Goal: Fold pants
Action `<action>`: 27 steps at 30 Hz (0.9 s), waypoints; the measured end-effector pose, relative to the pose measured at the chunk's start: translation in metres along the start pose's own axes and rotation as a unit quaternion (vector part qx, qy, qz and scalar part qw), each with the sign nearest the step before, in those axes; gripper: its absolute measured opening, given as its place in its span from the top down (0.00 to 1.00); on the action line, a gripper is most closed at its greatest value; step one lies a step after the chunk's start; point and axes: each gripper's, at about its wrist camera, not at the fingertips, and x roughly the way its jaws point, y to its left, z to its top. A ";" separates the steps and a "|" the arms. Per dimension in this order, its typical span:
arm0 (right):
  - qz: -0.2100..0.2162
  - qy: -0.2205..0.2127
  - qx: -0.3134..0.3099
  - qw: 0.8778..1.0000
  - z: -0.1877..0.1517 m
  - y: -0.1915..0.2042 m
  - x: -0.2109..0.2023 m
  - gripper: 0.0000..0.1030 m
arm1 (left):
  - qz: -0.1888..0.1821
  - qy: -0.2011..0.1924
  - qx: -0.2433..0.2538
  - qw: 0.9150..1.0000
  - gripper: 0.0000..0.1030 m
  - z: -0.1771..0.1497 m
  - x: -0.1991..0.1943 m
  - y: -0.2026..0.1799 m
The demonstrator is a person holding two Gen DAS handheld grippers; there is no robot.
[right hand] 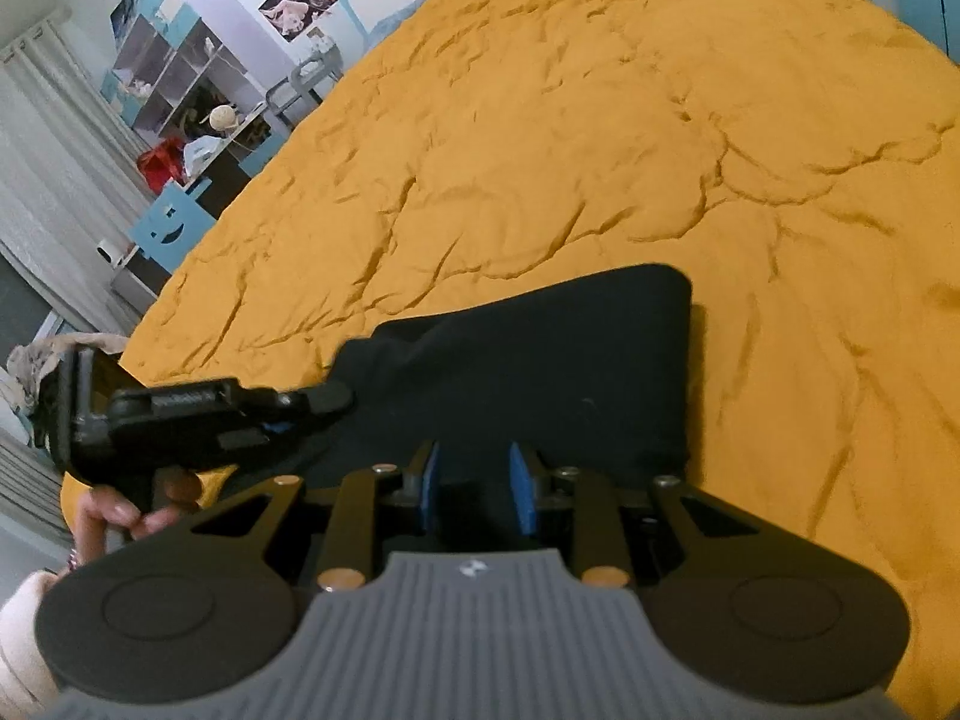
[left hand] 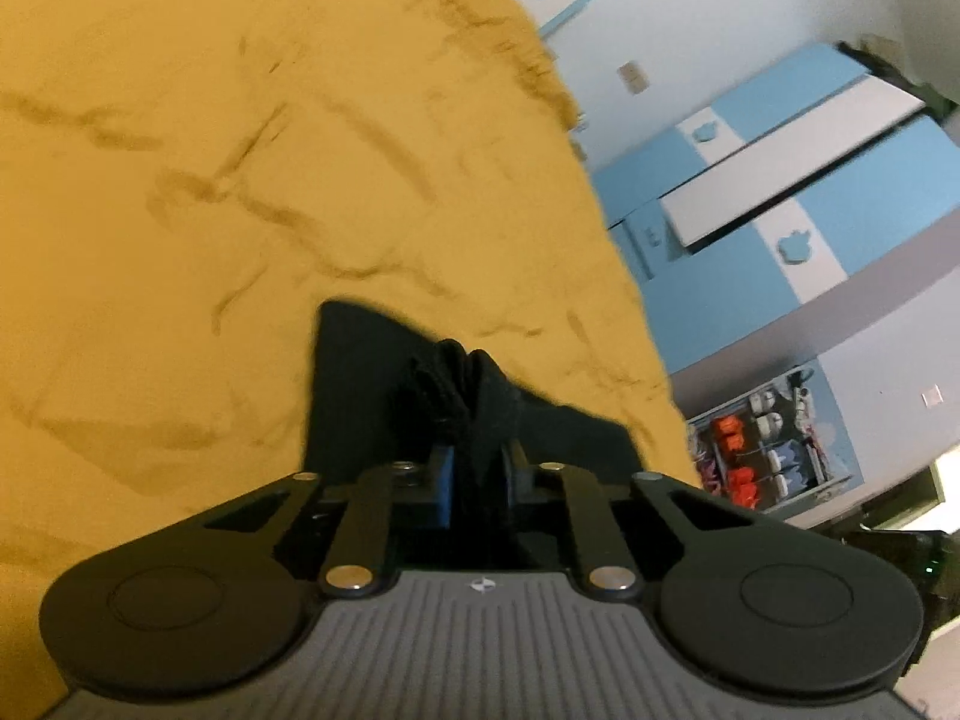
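Note:
The black pants (right hand: 540, 372) lie partly folded on the mustard-yellow bedspread (right hand: 600, 150). My left gripper (left hand: 474, 456) is shut on a bunched edge of the pants (left hand: 456, 396). It also shows in the right wrist view (right hand: 324, 399), coming in from the left onto the pants' left edge. My right gripper (right hand: 474, 480) is over the near edge of the pants. Its blue pads (right hand: 522, 492) stand a little apart with dark cloth between them. Whether they pinch the cloth is hidden.
The bedspread (left hand: 240, 180) is wrinkled and fills most of both views. Blue and white cabinets (left hand: 780, 180) and a shelf of toys (left hand: 768, 450) stand past the bed edge. Shelves and a blue chair (right hand: 174, 216) stand to the left, by curtains.

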 end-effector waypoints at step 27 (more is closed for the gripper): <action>-0.111 -0.031 -0.117 0.986 0.052 -0.021 0.040 0.94 | 0.053 -0.002 -0.045 0.998 0.75 0.009 0.011 0.044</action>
